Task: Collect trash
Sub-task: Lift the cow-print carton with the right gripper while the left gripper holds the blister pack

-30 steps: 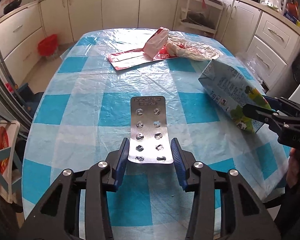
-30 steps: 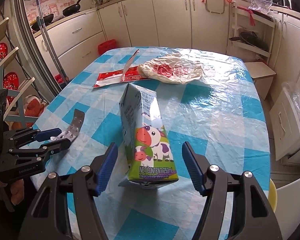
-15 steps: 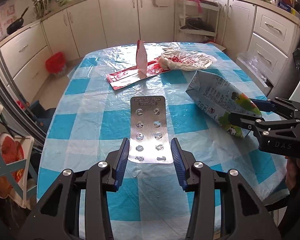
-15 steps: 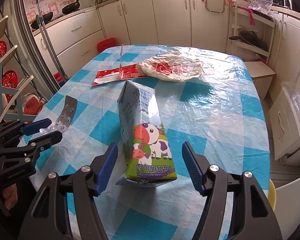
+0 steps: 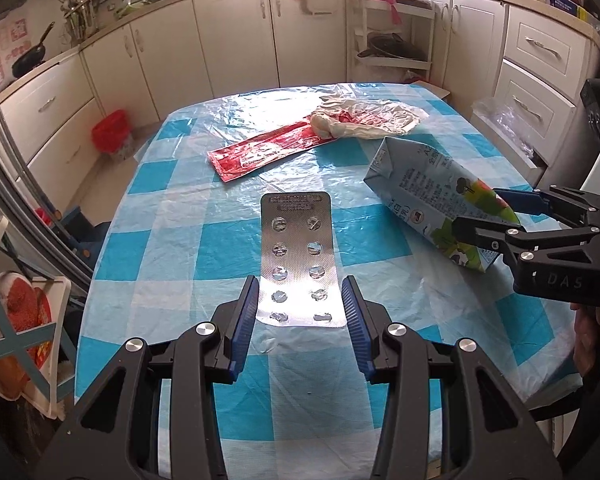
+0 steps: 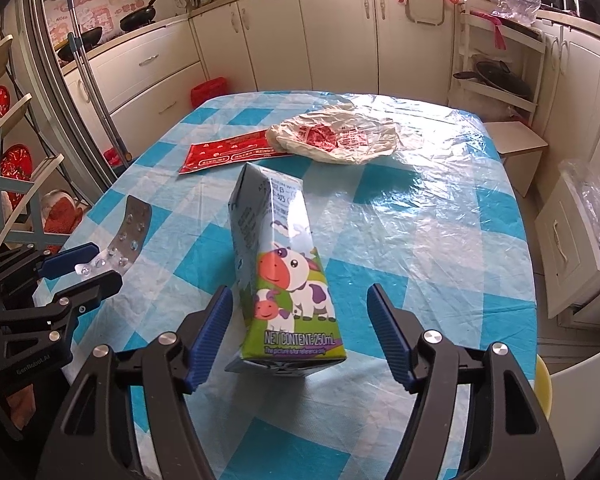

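**Fig.: collect-trash run, early stage, both wrist views.**

**Progress.** I judge the job barely begun: no item is in a bin yet, and all the trash is on or just above the blue-and-white checked table w/ clear plastic cover [image 5: 172, 248].

- Left gripper [image 5: 300, 292]: jaws part-closed, clamped on the long edges of the silver foil blister pack w/ popped pockets [image 5: 296, 256]. In the right wrist view the pack sticks up out of the jaws, slightly bowed and clear of the table, so I read this item as picked up.
- Right gripper [image 6: 299, 292]: jaws wide and opening. The pale-blue milk carton w/ cartoon cow print [image 6: 284, 264] sits between them, w/ a visible gap at each pad, so there is no grip on it. The carton leans away from the camera, and its near end appears to rest on the cloth, near the table's right side.
- Flat red foil wrapper [image 5: 264, 150] and crumpled white plastic bag w/ red print [image 5: 364, 120]: untouched at the far end of the table. The bag overlaps one end of the wrapper.
- Small red basket-type bin on the floor by the cabinets [image 5: 112, 136]: possibly the drop point, but I can't confirm.

**Left to do (est.).** Carton needs grasping; wrapper and bag need collecting; everything needs depositing.

**Count.**
- Blister pack ×1
- Carton ×1
- Red wrapper ×1
- Plastic bag ×1
- Trash items total: 4
- Held: 1
- Grippers ×2
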